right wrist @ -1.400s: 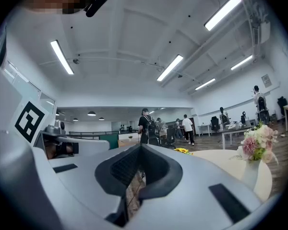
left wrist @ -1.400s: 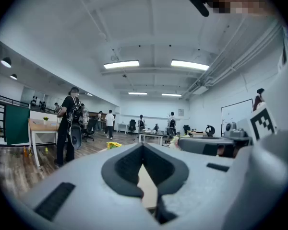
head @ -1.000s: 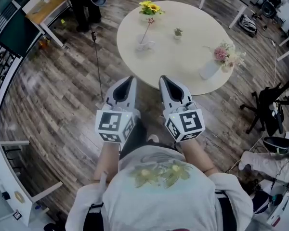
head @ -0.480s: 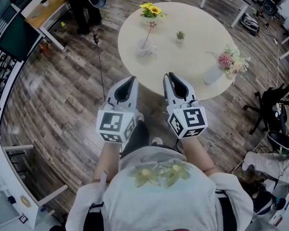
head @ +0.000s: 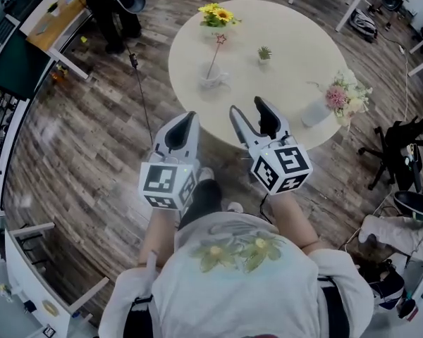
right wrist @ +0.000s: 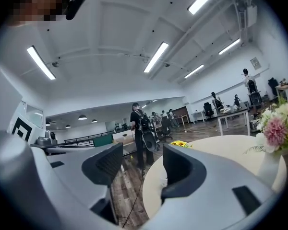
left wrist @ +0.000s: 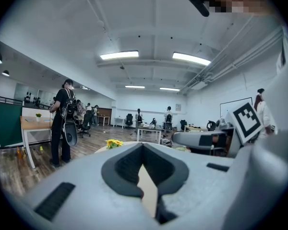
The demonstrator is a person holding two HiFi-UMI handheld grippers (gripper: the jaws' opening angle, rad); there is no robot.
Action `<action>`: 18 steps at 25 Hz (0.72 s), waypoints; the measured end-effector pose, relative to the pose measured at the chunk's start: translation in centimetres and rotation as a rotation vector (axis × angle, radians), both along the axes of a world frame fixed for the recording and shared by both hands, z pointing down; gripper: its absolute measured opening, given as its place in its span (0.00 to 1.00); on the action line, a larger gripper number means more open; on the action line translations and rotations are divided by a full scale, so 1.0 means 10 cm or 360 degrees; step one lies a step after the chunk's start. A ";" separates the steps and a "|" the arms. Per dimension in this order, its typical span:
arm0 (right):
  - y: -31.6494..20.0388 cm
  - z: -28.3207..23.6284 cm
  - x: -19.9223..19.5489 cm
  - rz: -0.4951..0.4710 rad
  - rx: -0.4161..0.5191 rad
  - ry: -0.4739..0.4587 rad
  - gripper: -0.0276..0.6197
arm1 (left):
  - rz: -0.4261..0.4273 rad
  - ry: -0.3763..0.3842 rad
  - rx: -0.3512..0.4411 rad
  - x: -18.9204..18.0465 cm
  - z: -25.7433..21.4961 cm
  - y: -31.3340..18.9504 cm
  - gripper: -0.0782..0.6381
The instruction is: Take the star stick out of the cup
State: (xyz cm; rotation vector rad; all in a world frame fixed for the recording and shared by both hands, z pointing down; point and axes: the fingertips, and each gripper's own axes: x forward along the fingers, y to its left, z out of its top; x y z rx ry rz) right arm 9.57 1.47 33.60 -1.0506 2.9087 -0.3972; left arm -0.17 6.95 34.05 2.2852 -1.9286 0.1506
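The star stick (head: 216, 56), thin with a red star on top, leans in a pale cup (head: 213, 80) on the far left part of the round table (head: 289, 83). Both grippers hover at the table's near edge, well short of the cup. My left gripper (head: 185, 118) is shut and empty, over the floor just left of the table; its pads meet in the left gripper view (left wrist: 143, 146). My right gripper (head: 247, 108) has just been opening and stands open with nothing between its jaws, its tips over the table rim (right wrist: 141, 158).
On the table stand yellow flowers (head: 217, 13) behind the cup, a small green plant (head: 264, 51) and a white vase of pink flowers (head: 338, 96) at the right edge. A person with a backpack (right wrist: 141, 131) stands beyond the table. Desks and chairs ring the wooden floor.
The right gripper's jaws were shut and now stand open. Both grippers have moved forward toward the table; the right one's tips now reach over its near edge.
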 end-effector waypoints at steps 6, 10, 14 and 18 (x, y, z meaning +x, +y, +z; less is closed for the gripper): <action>-0.32 0.01 -0.18 0.0040 -0.0026 0.0025 0.43 | 0.0053 0.0038 -0.0007 -0.17 0.02 -0.35 0.11; -0.47 0.06 -0.33 0.0036 -0.0057 0.0065 0.44 | 0.0073 0.0039 -0.0013 -0.30 0.03 -0.53 0.11; -0.61 0.15 -0.45 0.0045 -0.0104 0.0099 0.45 | 0.0104 0.0040 -0.0024 -0.42 0.06 -0.67 0.11; -0.72 0.27 -0.60 0.0048 -0.0152 0.0161 0.45 | 0.0133 0.0065 -0.0039 -0.58 0.10 -0.78 0.11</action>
